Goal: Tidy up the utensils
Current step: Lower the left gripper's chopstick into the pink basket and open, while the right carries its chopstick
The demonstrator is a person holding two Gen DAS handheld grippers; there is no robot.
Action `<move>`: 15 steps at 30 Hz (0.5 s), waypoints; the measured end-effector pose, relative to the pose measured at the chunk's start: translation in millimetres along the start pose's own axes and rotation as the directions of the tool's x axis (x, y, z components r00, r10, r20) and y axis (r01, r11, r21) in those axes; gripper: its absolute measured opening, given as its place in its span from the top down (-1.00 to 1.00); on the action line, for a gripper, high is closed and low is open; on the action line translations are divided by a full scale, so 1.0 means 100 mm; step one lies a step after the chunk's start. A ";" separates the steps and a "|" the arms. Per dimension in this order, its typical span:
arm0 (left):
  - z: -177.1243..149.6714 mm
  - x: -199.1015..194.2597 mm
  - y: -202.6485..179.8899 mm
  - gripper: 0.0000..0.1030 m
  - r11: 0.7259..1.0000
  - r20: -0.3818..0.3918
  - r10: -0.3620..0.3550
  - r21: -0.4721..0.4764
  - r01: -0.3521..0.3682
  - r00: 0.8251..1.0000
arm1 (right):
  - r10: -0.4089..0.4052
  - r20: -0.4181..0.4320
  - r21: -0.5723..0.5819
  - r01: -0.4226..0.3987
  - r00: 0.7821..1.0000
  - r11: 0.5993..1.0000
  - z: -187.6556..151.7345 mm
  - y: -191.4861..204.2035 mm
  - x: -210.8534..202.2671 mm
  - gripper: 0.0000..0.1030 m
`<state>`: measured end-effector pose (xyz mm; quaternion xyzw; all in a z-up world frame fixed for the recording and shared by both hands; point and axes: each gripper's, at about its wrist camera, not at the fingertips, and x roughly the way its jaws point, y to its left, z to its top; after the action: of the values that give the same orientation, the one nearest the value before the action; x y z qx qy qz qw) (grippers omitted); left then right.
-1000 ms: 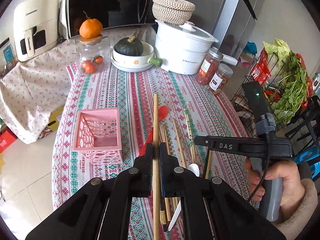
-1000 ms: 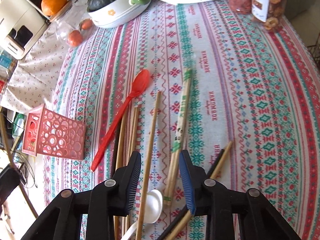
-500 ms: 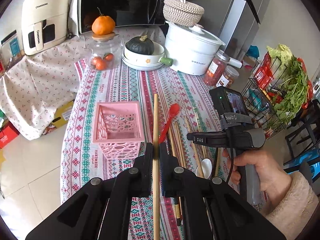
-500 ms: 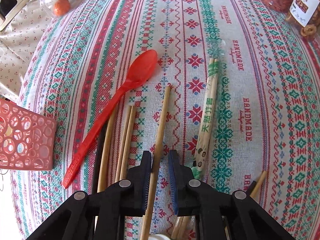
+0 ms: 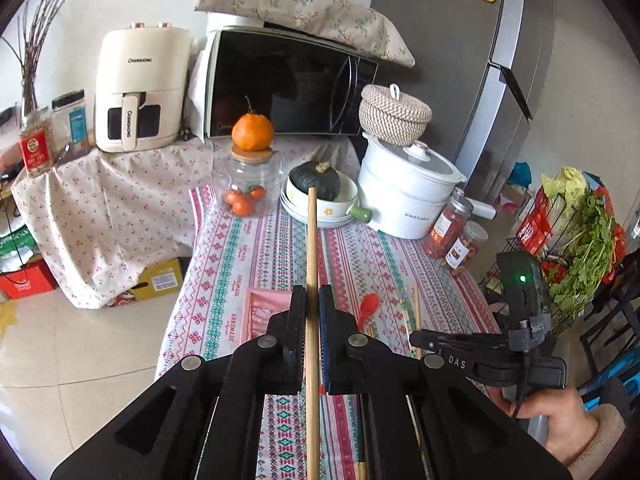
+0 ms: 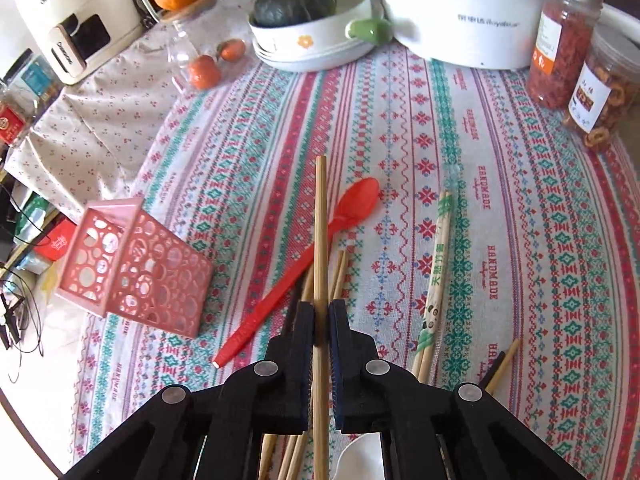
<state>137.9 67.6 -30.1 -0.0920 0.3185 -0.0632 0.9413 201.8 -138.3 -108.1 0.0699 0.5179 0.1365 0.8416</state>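
A bamboo chopstick (image 5: 312, 248) is clamped by the closed left gripper (image 5: 312, 320); another chopstick (image 6: 320, 232) is clamped likewise by the right gripper (image 6: 321, 320). Right of the pink basket (image 6: 136, 264), loose utensils remain on the counter (image 6: 540, 240). Either stick could pivot and miss the basket's opening.

My left gripper (image 5: 312, 312) has its jaws closed tight on a wooden chopstick (image 5: 312, 248) that runs straight out between them. My right gripper (image 6: 321, 320) likewise has its jaws pressed onto a second wooden chopstick (image 6: 320, 232). In the left wrist view my right hand (image 5: 560, 424) wraps that gripper's handle, sleeve cuff showing.
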 end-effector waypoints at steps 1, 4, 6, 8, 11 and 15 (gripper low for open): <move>0.04 -0.04 0.02 0.88 1.000 0.036 0.003 -0.010 -0.003 0.999 | 0.005 0.017 -0.005 -0.005 1.000 1.000 -0.03 0.00 -0.09 0.89; 0.13 -0.14 0.12 0.88 0.999 0.155 0.020 -0.052 -0.013 0.988 | 0.017 0.070 -0.016 -0.016 0.997 1.000 -0.01 0.11 -0.22 0.90; 0.16 -0.17 0.18 0.88 0.997 0.237 0.037 -0.078 -0.019 0.971 | 0.019 0.105 -0.025 -0.016 0.994 1.000 -0.01 0.15 -0.31 0.90; 0.19 -0.18 0.22 0.88 0.995 0.324 0.069 -0.092 -0.041 0.943 | 0.029 0.125 -0.031 -0.026 0.992 0.999 0.01 0.17 -0.36 0.90; 0.24 -0.14 0.26 0.88 0.991 0.408 0.115 -0.108 -0.078 0.906 | 0.041 0.147 -0.039 -0.036 0.988 0.999 -0.02 0.22 -0.44 0.90; 0.33 -0.01 0.27 0.88 0.985 0.459 0.163 -0.126 -0.117 0.873 | 0.057 0.172 -0.044 -0.050 0.983 0.998 -0.01 0.26 -0.49 0.90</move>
<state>159.4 98.6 -9.4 -0.1255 0.0907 0.0443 0.9869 175.6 -128.6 -60.0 0.0787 0.4379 0.1627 0.8807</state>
